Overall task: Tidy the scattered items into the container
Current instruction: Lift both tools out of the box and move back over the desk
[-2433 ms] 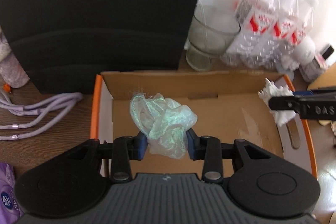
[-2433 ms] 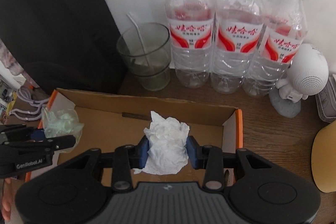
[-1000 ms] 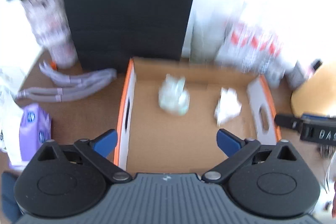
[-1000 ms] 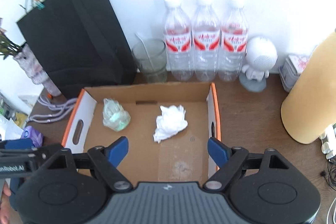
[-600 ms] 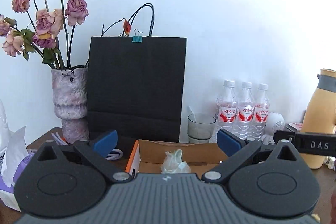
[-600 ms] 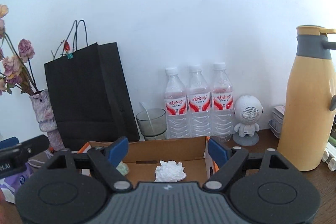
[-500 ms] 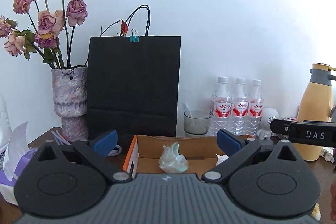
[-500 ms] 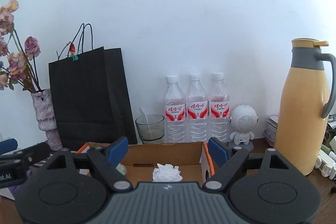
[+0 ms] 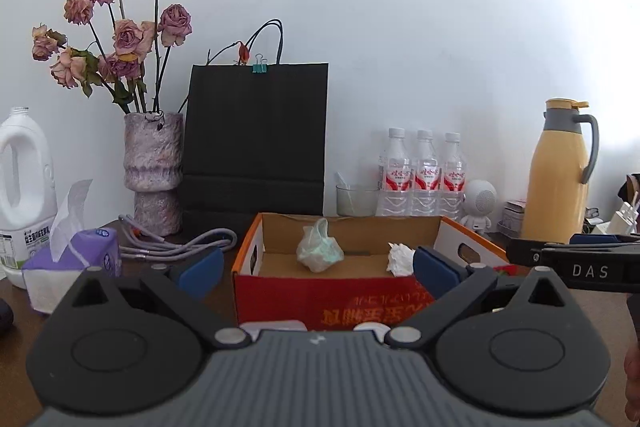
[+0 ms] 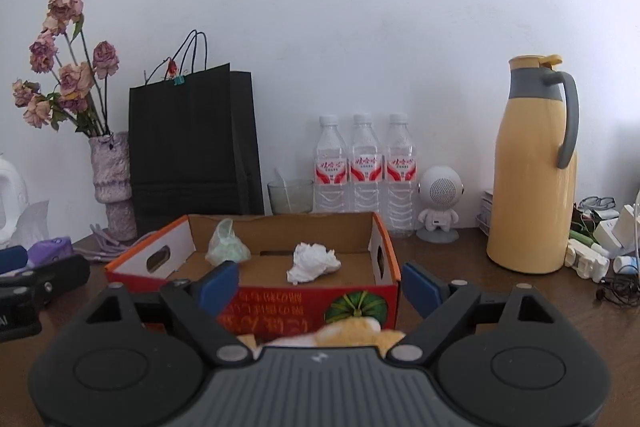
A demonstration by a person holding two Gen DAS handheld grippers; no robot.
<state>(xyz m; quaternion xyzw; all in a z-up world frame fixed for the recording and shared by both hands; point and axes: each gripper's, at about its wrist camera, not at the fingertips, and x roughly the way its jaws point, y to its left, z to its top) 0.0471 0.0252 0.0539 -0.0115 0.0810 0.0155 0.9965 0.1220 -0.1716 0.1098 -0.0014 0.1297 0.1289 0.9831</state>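
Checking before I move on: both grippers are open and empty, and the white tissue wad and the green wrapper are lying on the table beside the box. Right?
Not quite. The white tissue wad and green wrapper lie inside the cardboard box, not beside it; the right wrist view shows this. The left gripper and right gripper are indeed open and empty.

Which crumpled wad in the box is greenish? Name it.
The translucent plastic wad toward the cardboard box's left side; the other, to its right, is a white paper tissue wad.

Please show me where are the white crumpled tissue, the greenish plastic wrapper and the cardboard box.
white crumpled tissue [image 10: 313,262]: right wrist view, middle of the wad.
greenish plastic wrapper [image 9: 319,251]: left wrist view, middle of the bundle.
cardboard box [image 10: 304,311]: right wrist view, red front wall.
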